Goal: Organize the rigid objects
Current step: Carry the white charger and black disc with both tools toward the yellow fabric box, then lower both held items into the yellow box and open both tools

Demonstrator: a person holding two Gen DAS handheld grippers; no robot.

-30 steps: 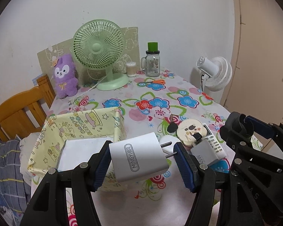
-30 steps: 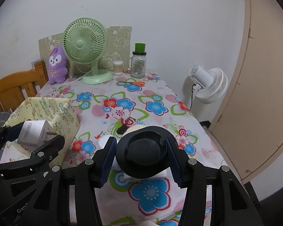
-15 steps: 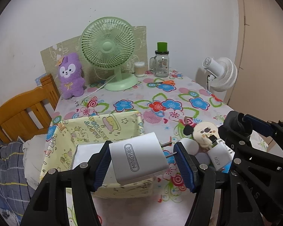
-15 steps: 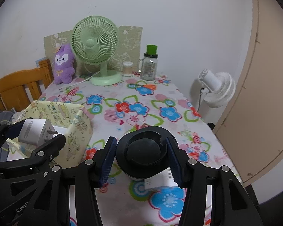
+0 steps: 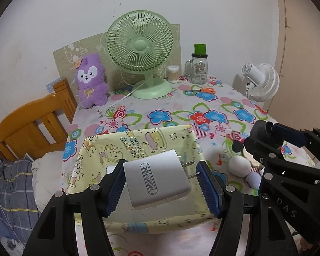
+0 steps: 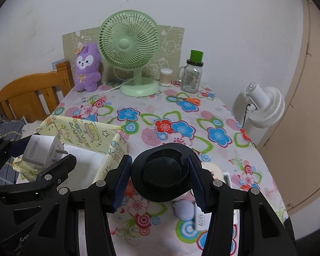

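Observation:
My left gripper (image 5: pixel 162 183) is shut on a white plug adapter (image 5: pixel 155 181), prongs pointing right, and holds it over the yellow patterned fabric box (image 5: pixel 138 140). The adapter (image 6: pixel 42 149) and the box (image 6: pixel 89 130) also show at the left of the right wrist view. My right gripper (image 6: pixel 160 183) is shut on a round black holder (image 6: pixel 162 175) above the table, right of the box. Under it lie a round cream item (image 6: pixel 213 169), a white egg-shaped object (image 6: pixel 183 210) and a white device (image 6: pixel 200 218).
The floral tablecloth (image 6: pixel 170 115) carries a green desk fan (image 6: pixel 130 51), a purple plush (image 6: pixel 86 68), a glass mug jar with a green top (image 6: pixel 192 74), a cotton swab tub (image 6: pixel 166 77) and orange scissors (image 6: pixel 189 100). A wooden chair (image 5: pixel 32 123) stands left, a white fan (image 6: pixel 264 106) right.
Both grippers have moved left and back with their loads. The adapter now hangs over the box's inside; the black holder has moved off the small items toward the box.

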